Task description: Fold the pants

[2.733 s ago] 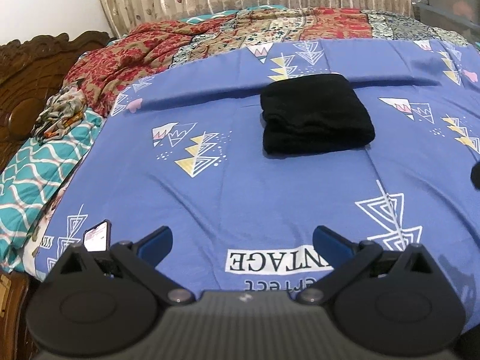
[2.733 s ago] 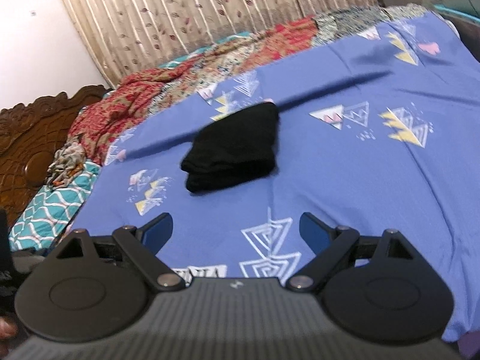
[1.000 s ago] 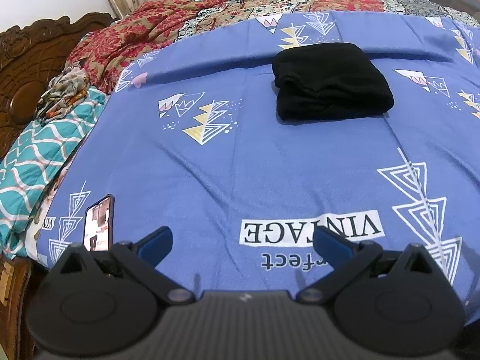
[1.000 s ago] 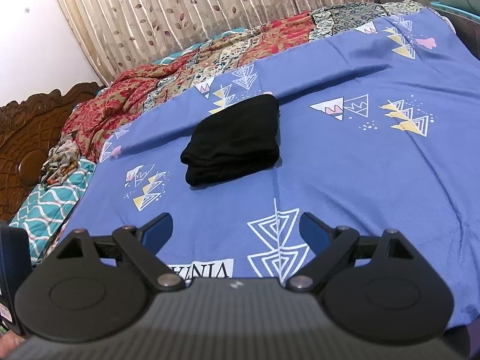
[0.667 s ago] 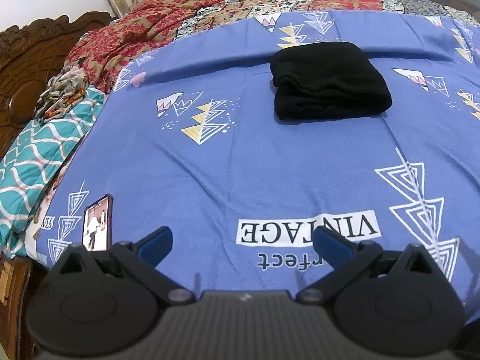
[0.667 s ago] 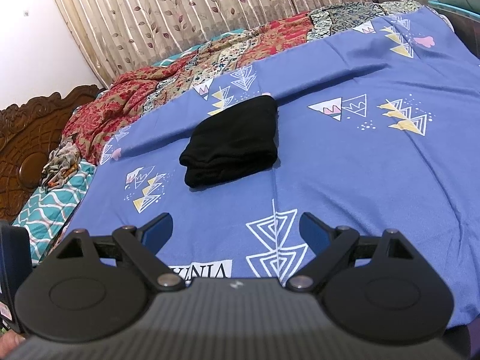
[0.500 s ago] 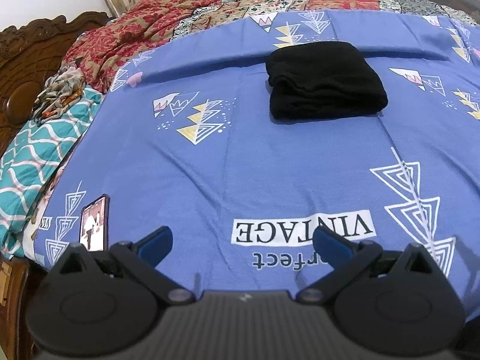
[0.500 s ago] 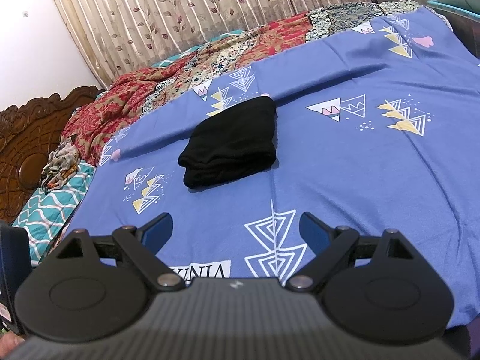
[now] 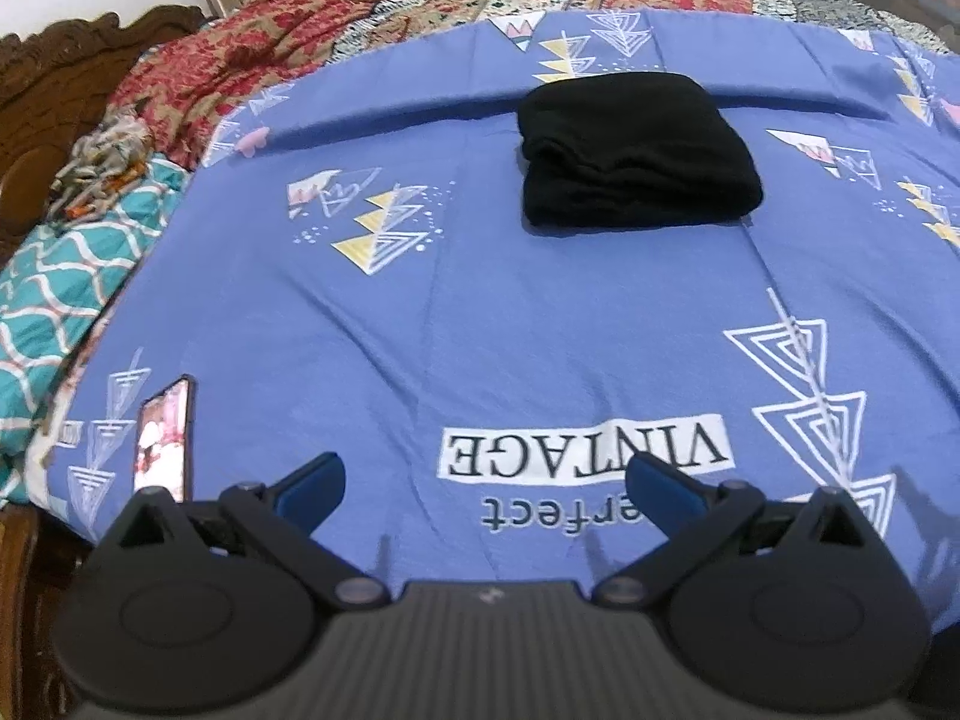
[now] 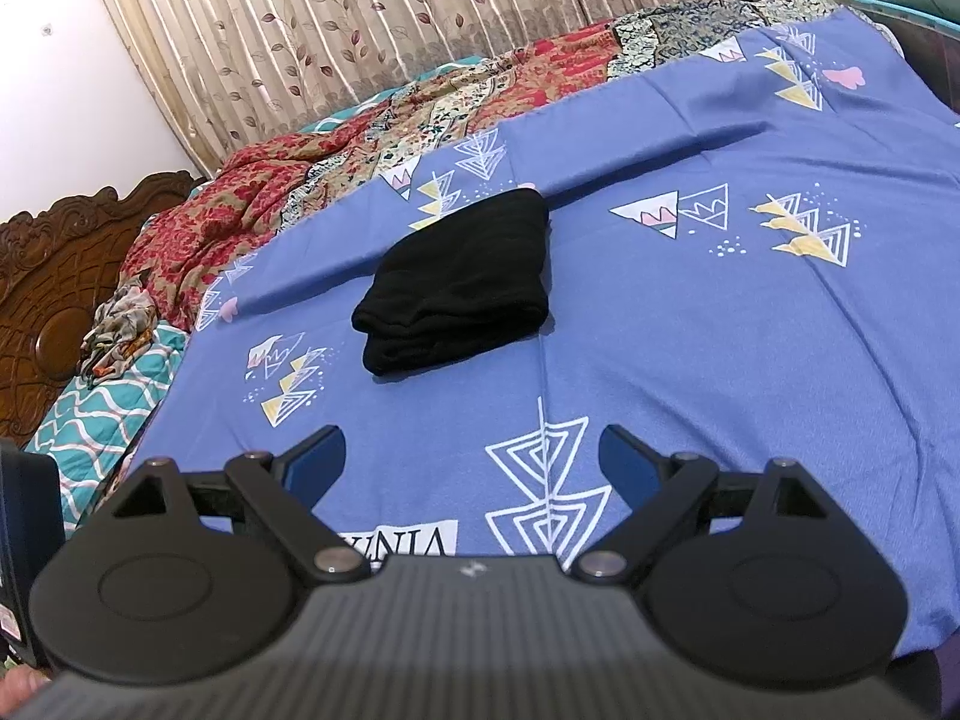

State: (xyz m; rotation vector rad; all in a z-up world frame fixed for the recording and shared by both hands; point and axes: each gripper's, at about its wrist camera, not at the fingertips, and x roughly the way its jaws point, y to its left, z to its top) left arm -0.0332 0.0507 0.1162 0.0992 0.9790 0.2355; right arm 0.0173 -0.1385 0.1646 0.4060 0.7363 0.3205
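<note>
Left wrist: folded pants (image 9: 636,162) unmoved, phone (image 9: 163,433) nearer.

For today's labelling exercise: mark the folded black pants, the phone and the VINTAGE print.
folded black pants (image 9: 636,162): left wrist view, top layer.
phone (image 9: 162,435): left wrist view, screen.
VINTAGE print (image 9: 582,447): left wrist view, middle letters.

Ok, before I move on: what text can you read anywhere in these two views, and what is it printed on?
"VINTAGE": upside down in a white box on the blue bedsheet, left wrist view.
"erfect": upside down just below it, first letter hidden behind the left gripper.
"UNIA": white box on the sheet, right wrist view, partly cut off.
Phone screen: too blurred to read.
</note>
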